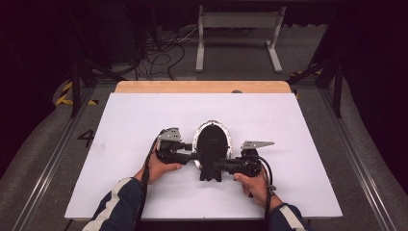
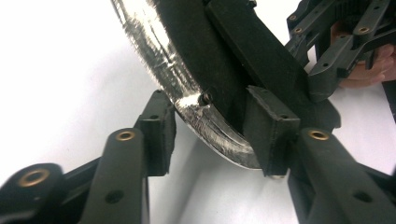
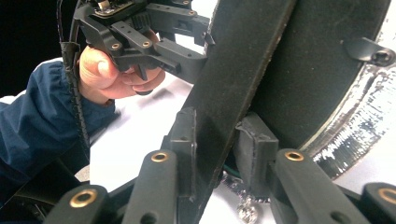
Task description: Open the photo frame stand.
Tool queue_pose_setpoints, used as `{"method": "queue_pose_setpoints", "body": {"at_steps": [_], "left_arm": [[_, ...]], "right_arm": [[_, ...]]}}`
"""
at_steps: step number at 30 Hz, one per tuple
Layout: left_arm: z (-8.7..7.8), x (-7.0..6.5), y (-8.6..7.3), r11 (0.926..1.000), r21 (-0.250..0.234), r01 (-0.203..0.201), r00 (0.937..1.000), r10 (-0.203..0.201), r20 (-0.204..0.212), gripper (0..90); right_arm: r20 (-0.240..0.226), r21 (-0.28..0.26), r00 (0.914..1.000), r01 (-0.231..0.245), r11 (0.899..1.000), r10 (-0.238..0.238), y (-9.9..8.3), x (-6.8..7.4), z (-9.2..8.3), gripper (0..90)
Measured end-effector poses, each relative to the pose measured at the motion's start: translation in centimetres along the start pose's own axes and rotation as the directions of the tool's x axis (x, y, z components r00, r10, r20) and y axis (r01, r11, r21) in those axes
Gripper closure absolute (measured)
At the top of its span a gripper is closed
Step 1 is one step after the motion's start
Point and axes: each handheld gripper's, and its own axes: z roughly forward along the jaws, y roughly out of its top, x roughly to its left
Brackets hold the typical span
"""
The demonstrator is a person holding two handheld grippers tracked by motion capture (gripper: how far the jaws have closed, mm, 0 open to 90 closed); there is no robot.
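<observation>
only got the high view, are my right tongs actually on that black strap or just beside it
Observer: In the right gripper view the black strap runs between the right tongs, with both pads against it.
Operator: and the left ones
Observer: The left tongs straddle the silver rim; I cannot tell whether both pads press on it.
Operator: anything under the strap
Observer: A small shiny bead sits just below it, by the right pads.

One overhead view, two close-up jaw-level views

navy sleeves [image 1: 118, 204], white stripes
</observation>
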Motion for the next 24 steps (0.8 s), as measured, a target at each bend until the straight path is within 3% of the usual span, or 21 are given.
{"method": "queue_pose_setpoints", "body": {"at_steps": [9, 15, 20, 24], "left_arm": [[-0.2, -0.5, 0.3, 0.9994, -0.01, -0.032, 0.9992, 0.032, -0.023, 61.2], [-0.3, -1.0, 0.4, 0.9975, -0.044, -0.056, 0.9954, 0.052, -0.081, 63.6], [-0.5, -1.8, 0.8, 0.9922, -0.048, -0.115, 0.9815, 0.106, -0.159, 66.2], [-0.7, -2.4, 1.0, 0.9814, -0.035, -0.189, 0.9572, 0.176, -0.23, 68.3]], "right_arm": [[0.004, -0.009, 0.9998, 0.019, 1.0, -0.019, 0.3, 0.5, -0.2, 72.5], [-0.01, -0.023, 0.9997, 0.021, 1.0, -0.021, 0.7, 0.8, -0.6, 72.4], [-0.016, -0.032, 0.9992, 0.037, 0.999, -0.038, 0.9, 1.3, -0.8, 73.1], [-0.012, -0.026, 0.9981, 0.06, 0.998, -0.06, 0.9, 1.8, -0.8, 74.0]]}}
